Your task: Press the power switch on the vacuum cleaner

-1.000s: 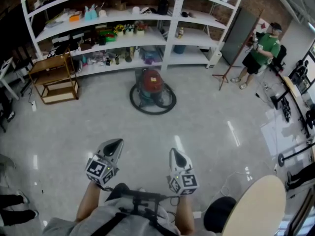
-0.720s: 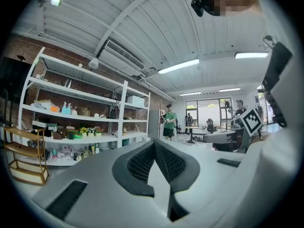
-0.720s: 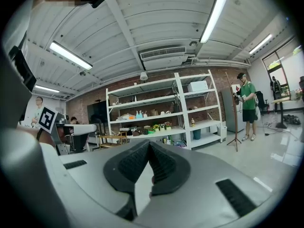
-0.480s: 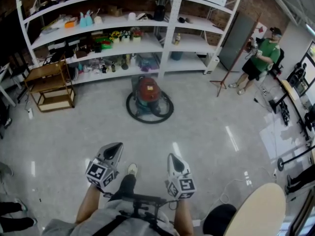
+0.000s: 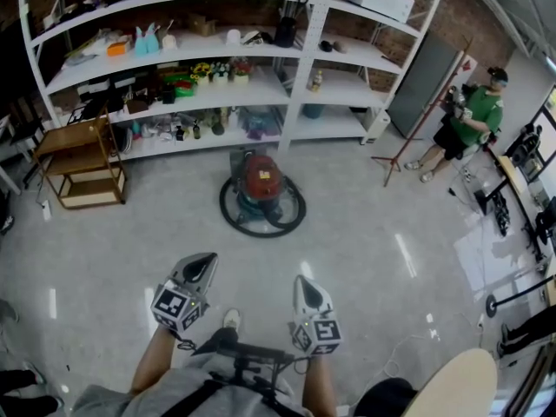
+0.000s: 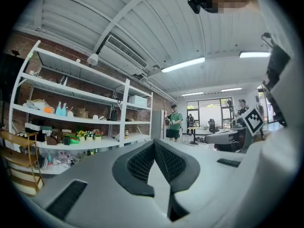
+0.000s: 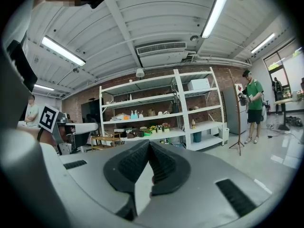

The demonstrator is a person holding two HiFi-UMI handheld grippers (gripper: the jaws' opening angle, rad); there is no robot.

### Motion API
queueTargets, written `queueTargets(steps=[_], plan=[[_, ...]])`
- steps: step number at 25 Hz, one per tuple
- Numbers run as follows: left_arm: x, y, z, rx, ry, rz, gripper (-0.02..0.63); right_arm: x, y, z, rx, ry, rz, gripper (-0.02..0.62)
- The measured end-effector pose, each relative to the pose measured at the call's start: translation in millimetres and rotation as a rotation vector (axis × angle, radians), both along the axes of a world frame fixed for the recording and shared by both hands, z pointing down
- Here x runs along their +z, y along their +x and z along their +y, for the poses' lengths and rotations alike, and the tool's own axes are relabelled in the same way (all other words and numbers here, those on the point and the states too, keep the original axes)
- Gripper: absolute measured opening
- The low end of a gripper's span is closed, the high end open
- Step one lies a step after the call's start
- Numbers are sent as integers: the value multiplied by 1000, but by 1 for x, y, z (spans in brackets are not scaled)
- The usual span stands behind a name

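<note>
Two grippers showed low in the head view, side by side above the glossy floor (image 5: 391, 259). The left gripper (image 5: 202, 261) and the right gripper (image 5: 307, 283) both pointed forward toward the vacuum cleaner (image 5: 262, 179). The red-topped vacuum cleaner stood on the floor well ahead of both grippers, apart from them, just in front of the white shelving unit (image 5: 306, 68). Its black hose (image 5: 261, 224) lay coiled in a ring around its base. A wooden cart (image 5: 76, 159) stood to the left of the vacuum cleaner. A person in a green shirt (image 5: 473, 115) stood at the far right.

In the left gripper view, the two jaws met at their tips, closed and empty. The shelving unit and the person in green lay beyond them.

In the right gripper view, the jaws likewise met tip to tip, closed and holding no object. The shelving unit stood directly beyond the jaws, with the person in green to its right.
</note>
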State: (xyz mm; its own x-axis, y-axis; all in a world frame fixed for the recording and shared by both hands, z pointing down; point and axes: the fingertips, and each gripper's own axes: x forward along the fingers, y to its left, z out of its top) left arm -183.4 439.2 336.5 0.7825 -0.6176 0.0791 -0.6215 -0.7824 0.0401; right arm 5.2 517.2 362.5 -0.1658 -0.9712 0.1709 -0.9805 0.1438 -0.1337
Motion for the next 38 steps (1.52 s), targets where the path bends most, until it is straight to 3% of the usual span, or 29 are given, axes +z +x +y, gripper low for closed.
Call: queueTargets(steps=[17,25,38], plan=[[2,11,-155,18,-8,5,8,-6,10,-153,14,0,15,2],[3,11,-195,20,-5,19,8,-7,7,-196,12,-7,30,2],[19,43,-284,-23,-23,-3,8,9,51,-290,-24,-2,27,2]])
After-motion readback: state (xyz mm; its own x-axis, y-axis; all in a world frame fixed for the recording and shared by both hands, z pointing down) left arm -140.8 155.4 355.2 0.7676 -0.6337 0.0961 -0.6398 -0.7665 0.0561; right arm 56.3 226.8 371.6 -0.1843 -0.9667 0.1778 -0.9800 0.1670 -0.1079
